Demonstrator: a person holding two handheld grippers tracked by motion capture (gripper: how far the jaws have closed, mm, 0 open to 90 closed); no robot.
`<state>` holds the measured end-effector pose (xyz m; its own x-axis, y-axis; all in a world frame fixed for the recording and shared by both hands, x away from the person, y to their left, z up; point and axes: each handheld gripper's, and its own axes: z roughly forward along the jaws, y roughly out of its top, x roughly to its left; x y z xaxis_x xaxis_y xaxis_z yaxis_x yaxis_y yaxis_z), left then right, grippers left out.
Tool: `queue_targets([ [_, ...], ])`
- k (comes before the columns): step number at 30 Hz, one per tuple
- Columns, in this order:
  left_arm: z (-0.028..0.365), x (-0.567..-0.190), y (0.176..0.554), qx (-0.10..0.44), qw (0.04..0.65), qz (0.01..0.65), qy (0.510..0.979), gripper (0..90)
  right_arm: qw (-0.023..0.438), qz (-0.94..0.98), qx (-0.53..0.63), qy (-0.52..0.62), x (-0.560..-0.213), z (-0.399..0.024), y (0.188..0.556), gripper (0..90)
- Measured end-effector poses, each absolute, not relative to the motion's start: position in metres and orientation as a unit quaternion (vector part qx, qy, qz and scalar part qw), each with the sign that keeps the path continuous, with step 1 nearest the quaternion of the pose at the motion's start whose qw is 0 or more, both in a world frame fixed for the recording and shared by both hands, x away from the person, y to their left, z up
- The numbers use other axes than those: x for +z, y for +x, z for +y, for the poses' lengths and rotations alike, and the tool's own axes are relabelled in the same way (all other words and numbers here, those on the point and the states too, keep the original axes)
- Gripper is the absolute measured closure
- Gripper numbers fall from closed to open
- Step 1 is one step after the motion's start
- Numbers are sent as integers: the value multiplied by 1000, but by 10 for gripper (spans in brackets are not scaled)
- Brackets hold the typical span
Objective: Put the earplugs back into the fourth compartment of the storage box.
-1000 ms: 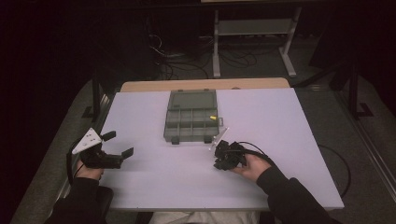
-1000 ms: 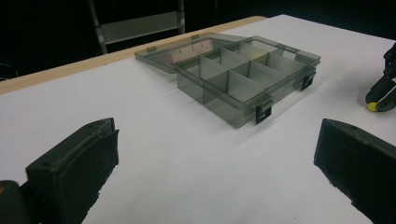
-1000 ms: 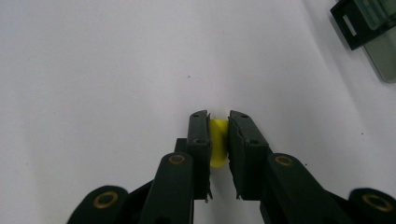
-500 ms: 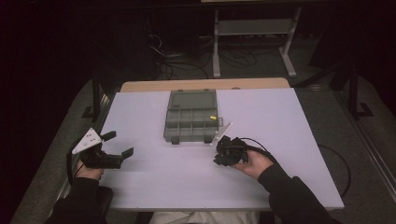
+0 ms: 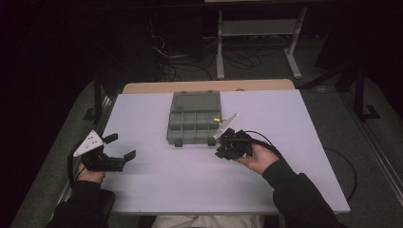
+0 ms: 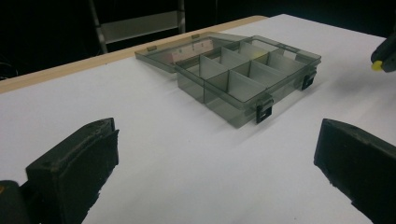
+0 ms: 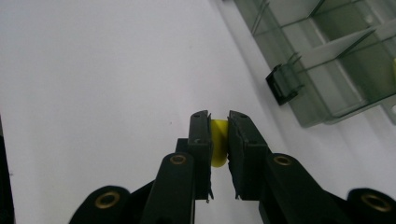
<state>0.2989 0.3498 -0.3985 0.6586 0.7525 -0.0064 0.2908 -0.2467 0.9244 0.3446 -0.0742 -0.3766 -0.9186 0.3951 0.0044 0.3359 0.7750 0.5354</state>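
A person is sitting at a white table [image 5: 190, 190], holding a gripper in each hand. The right gripper [image 7: 219, 135] is clamping a small yellow piece [image 7: 218, 142] between its two black jaws, which are pressing on either side of it. In the high view this right gripper [image 5: 227, 142] is hovering just beside the near right corner of a smoky grey compartment box [image 5: 194, 124]. The box is lying near the far middle of the table with its lid [image 5: 196, 100] folded back flat, showing empty divided cells. Two black latches [image 6: 264, 112] are hanging on its near wall. From the left gripper view, the yellow piece [image 6: 376, 66] is showing at the far right edge, apart from the box [image 6: 243, 79].

The left gripper [image 5: 119, 148] is resting near the table's left edge, well apart from the box, its jaws spread wide with nothing between them.
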Motion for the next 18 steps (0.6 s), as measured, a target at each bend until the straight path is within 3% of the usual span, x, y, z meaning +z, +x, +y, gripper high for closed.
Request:
queue_targets([
  [18,350,-399,299,226,509,346,755,0,68,937,277,200,-347,-67,381,786],
])
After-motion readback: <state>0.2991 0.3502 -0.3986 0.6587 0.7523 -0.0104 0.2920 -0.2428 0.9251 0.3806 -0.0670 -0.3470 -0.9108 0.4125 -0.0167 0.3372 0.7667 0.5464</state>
